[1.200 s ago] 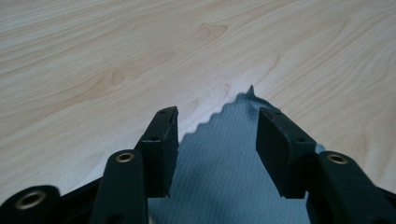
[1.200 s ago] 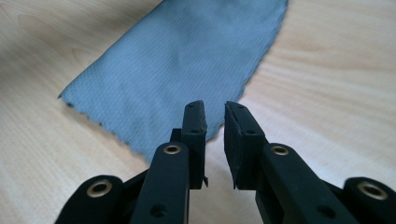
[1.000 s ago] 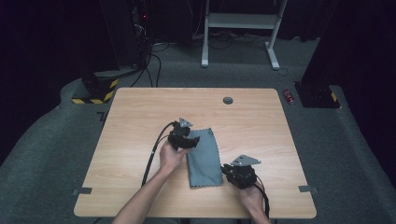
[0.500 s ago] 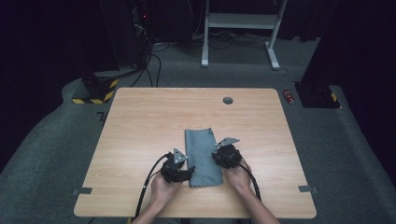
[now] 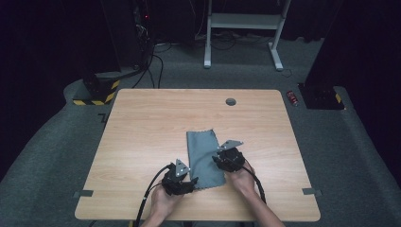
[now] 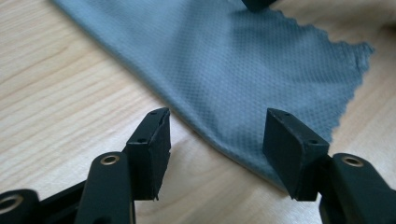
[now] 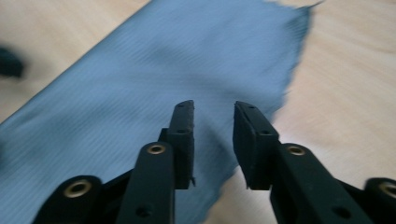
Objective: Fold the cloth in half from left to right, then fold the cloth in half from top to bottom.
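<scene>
There is one grey-blue cloth (image 5: 204, 158), and there are two grippers and two hands. The cloth lies flat on the near half of the wooden table (image 5: 156, 123), folded into a long strip.

The left gripper (image 5: 185, 185) sits at the cloth's near left corner. Its jaws are spread wide — one on bare wood, one over the cloth's edge (image 6: 243, 93) — and they pinch nothing. The right gripper (image 5: 221, 161) is at the cloth's right edge with its jaws a little apart over the cloth (image 7: 140, 93), and nothing is between them.

The table has one small round hole (image 5: 231, 101) near its far edge. Grey carpet (image 5: 340, 142) is all around, the room is dark, and a white stand (image 5: 243, 28) is at the back.

Half a second ago both grippers were about level with each other — now the left one is lower, nearer the person, and the cloth has not moved.
</scene>
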The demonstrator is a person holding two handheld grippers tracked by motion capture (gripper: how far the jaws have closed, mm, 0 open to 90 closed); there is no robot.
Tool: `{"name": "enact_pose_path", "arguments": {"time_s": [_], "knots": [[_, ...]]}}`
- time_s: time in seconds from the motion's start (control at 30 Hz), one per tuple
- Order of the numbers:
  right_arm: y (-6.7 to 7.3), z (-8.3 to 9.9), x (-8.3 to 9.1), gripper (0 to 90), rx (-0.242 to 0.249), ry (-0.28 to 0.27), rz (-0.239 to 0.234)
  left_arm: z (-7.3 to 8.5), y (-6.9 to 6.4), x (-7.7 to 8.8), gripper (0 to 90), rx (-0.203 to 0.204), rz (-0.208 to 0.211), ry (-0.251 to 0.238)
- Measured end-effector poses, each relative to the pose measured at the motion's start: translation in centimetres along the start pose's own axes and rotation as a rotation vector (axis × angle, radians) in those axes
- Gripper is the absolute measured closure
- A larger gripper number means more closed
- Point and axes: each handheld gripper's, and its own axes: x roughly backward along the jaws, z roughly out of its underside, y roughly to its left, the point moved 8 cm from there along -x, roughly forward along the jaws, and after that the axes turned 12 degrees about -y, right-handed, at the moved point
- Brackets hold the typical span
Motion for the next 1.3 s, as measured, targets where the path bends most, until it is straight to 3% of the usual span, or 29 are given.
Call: {"name": "enact_pose_path", "arguments": {"time_s": [0.13,0.33,1.0,1.3], "knots": [[1.4,1.4,1.3,62.2,0.025,0.004,-0.036,0.5,0.1,0.1,42.5,-0.008,-0.003,0.003],[1.8,2.8,2.2,56.4,0.032,0.004,-0.029,0.7,0.0,0.3,42.8,0.000,-0.006,-0.008],[2.3,3.2,2.6,55.5,0.011,-0.016,-0.026,1.5,0.8,1.2,42.6,-0.001,0.012,-0.035],[4.1,3.4,2.8,56.3,0.022,-0.021,-0.023,2.3,1.6,2.5,43.9,0.003,0.007,-0.038]]}}
